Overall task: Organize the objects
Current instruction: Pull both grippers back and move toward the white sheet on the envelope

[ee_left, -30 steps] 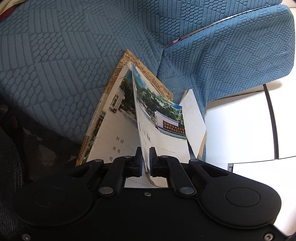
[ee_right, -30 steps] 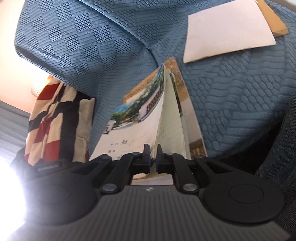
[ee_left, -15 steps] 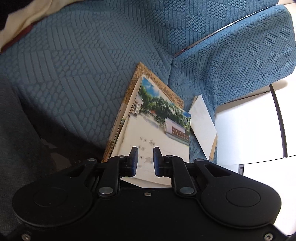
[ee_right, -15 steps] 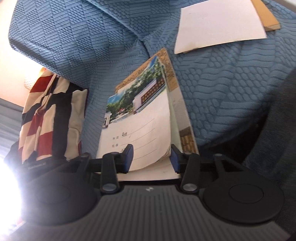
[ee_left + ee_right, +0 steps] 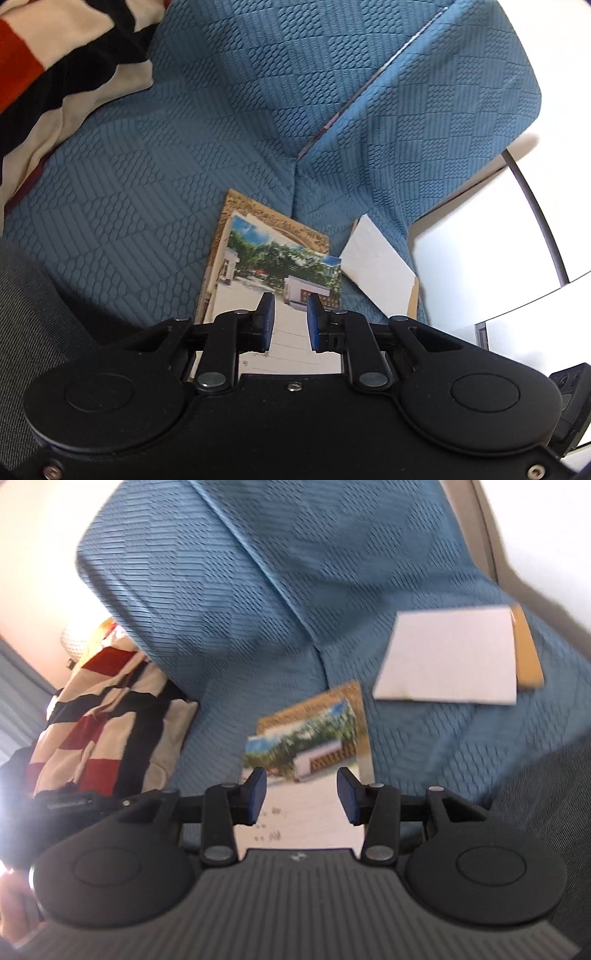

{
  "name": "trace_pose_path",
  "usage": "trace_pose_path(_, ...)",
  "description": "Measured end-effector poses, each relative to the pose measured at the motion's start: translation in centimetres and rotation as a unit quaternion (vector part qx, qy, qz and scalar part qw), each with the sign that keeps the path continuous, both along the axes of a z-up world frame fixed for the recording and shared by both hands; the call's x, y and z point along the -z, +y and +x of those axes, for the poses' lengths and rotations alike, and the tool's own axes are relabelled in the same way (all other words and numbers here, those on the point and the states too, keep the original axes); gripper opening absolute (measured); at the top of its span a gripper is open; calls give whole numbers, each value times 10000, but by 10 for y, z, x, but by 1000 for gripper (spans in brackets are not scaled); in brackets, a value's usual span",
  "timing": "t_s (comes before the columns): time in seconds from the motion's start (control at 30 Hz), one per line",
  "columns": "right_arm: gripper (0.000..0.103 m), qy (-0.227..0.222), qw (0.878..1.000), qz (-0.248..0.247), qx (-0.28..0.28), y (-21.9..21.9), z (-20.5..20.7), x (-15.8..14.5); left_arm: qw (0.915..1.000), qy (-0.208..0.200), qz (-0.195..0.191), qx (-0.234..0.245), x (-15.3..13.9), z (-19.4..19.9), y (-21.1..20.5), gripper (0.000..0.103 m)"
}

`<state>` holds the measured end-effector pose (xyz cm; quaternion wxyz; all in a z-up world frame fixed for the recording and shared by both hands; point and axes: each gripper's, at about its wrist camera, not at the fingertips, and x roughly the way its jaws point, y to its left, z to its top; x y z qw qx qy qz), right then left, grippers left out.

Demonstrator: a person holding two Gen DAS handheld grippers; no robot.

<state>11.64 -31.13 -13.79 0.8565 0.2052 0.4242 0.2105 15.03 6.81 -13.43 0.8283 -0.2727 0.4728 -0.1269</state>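
Observation:
A notebook with a photo cover (image 5: 280, 273) lies shut on a brown patterned book (image 5: 258, 214) on the blue sofa seat (image 5: 166, 166). My left gripper (image 5: 290, 301) hovers above its near end, jaws a little apart with nothing between them. In the blurred right wrist view the same notebook (image 5: 306, 753) lies flat below my right gripper (image 5: 301, 777), which is open wide and empty. A white sheet (image 5: 450, 657) on a tan folder (image 5: 528, 657) lies on the cushion to the right; the white sheet (image 5: 376, 266) also shows in the left wrist view.
A red, black and cream striped cloth (image 5: 110, 720) is bunched at the sofa's left end, and the same striped cloth (image 5: 55, 74) fills the left wrist view's top left. A white surface (image 5: 480, 240) stands beside the sofa arm. Grey fabric (image 5: 26, 332) fills the near edge.
Both grippers let go of the notebook cover they pinched a second ago. The cover dropped flat and shut. Both grippers then rose away from the stack.

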Motion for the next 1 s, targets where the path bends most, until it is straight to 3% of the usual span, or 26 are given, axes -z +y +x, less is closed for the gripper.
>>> trace_pose_path(0.37, 46, -753, 9952, -621, -55, 4, -21, -33, 9969, -530, 523, 249, -29, -9, -27, 16)
trace_pose_path(0.7, 46, -956, 9909, -924, 192, -10, -33, -36, 9926, -739, 825, 504, -34, -11, -58, 16)
trace_pose_path(1.0, 46, -1031, 9881, -1056, 432, -27, -37, -40, 9895, -868, 874, 757, -38, -10, -90, 18)
